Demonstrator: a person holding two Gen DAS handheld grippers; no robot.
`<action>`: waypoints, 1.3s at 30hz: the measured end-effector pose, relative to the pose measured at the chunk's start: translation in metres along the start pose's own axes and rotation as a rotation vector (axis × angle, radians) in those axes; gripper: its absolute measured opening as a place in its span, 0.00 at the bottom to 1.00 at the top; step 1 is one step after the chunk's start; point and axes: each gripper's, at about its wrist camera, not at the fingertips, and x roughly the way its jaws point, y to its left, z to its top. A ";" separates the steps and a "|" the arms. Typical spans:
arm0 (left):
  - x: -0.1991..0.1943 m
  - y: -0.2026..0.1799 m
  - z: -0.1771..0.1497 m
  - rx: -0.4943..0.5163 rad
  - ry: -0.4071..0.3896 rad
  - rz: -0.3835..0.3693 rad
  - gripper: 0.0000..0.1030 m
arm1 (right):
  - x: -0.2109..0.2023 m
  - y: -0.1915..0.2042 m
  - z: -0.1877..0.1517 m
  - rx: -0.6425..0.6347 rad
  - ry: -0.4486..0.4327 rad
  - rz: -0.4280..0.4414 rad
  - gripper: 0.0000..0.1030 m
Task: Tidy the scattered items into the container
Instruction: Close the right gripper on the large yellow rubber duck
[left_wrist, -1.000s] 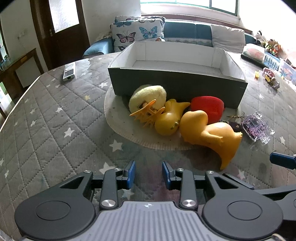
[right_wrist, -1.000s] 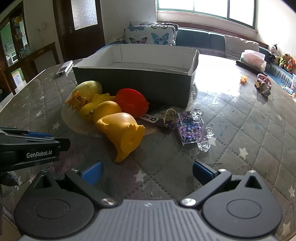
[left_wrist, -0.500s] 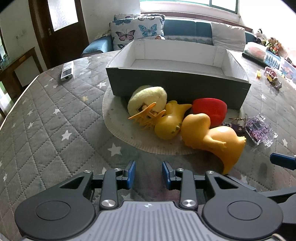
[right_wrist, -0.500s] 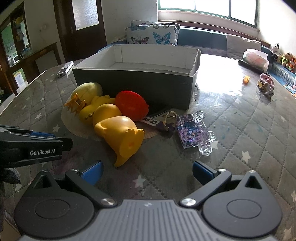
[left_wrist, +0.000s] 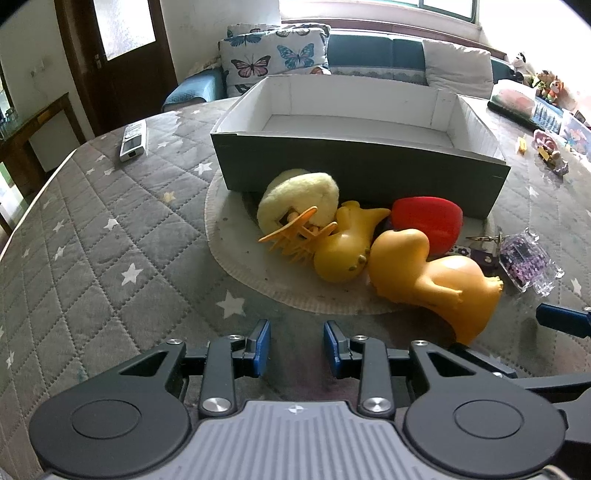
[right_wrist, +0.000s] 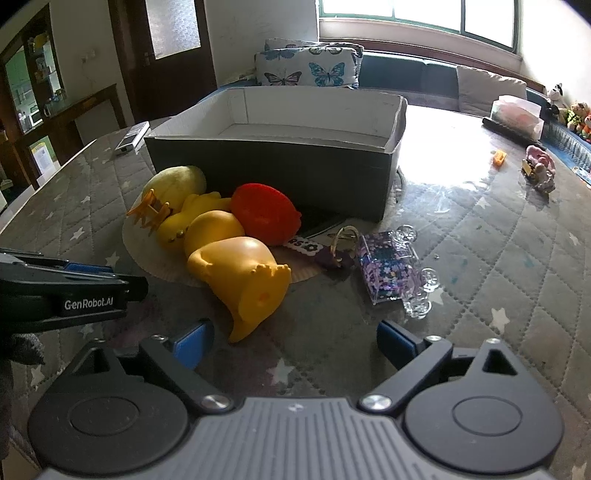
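Left wrist view. The container (left_wrist: 354, 177), a shallow rectangular box with dark outer walls and a white lining, stands on the quilted star-pattern table cover (left_wrist: 110, 236). As far as its visible floor shows, it holds nothing; no item has yet been tidied. All the scattered items lie outside, against or just in front of its near wall: a pale yellow fuzzy ball (left_wrist: 299, 195) touching that wall, an orange hair claw (left_wrist: 295, 236) leaning on the ball, a small yellow duck toy (left_wrist: 347, 243), a red rounded toy (left_wrist: 428, 221) against the wall, and a large yellow duck toy (left_wrist: 432, 273) on its side, nearest the camera. A glitter keychain (left_wrist: 524, 258) lies off the container's near right corner. The left gripper (left_wrist: 296, 349) is released, its jaws partly apart with nothing between them, short of the pile.

Right wrist view. The same pile sits before the container's near wall. The large duck is glossy, hollow-based and tipped over, its base toward the camera. A purple tag with a ring (right_wrist: 325, 247) lies between the red toy and the keychain. The right gripper (right_wrist: 295, 341) is spread wide and empty; its jaws are closing, with only the duck's base edge near the left pad. Judged remaining: every item.
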 end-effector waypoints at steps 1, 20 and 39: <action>0.000 0.000 0.000 -0.001 0.001 -0.001 0.34 | 0.000 0.000 0.000 -0.001 0.000 0.003 0.92; 0.004 0.012 0.004 -0.029 0.000 -0.004 0.33 | 0.003 0.000 0.017 -0.008 -0.031 0.094 0.73; 0.005 0.021 0.005 -0.060 0.002 -0.016 0.33 | -0.010 0.009 0.014 -0.028 -0.001 0.187 0.48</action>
